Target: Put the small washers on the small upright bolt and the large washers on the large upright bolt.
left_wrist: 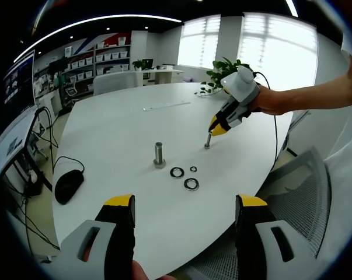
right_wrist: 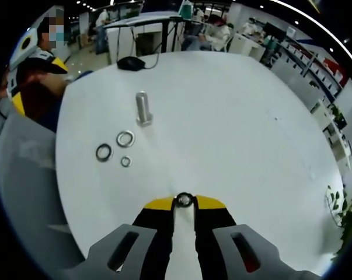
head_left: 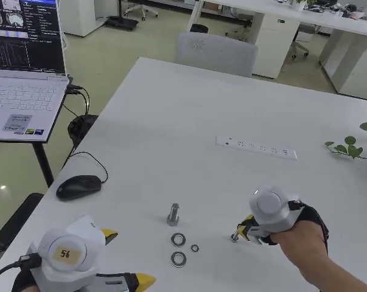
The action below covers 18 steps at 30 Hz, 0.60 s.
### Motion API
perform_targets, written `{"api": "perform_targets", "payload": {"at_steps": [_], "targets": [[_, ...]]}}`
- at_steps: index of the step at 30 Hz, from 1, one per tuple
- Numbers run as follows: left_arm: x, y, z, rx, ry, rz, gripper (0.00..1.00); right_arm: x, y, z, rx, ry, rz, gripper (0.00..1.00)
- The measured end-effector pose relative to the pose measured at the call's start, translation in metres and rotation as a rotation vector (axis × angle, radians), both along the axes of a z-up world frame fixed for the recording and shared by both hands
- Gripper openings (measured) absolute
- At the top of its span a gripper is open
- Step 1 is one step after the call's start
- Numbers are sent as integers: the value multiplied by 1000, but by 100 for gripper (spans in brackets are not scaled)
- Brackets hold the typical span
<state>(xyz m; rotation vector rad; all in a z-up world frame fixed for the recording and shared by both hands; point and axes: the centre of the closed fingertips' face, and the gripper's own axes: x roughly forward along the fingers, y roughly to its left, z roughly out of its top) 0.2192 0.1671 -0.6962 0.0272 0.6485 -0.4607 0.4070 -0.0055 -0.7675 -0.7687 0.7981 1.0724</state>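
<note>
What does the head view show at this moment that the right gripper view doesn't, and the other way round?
Head view's own: the laptop, the power strip, and the small bolt seen side-on at the right gripper. Right gripper view's own: that bolt end-on, clamped between the yellow fingers. Shared: the large bolt, upright, two large washers and one small washer loose on the table, and the mouse.

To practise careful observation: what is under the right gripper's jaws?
The small bolt, standing on the table, its top pinched by the right gripper. The jaws cover its upper end.
</note>
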Motion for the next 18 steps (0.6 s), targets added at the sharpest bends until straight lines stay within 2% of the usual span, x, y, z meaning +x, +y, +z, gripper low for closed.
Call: {"api": "perform_targets", "payload": {"at_steps": [10,18], "targets": [[0,1,-1,0,0,3,69,1,0,1,-17,3,6,13],[1,-1,-1,-1,1,-3,69,0,2,0,-56,-7,46,13]]}}
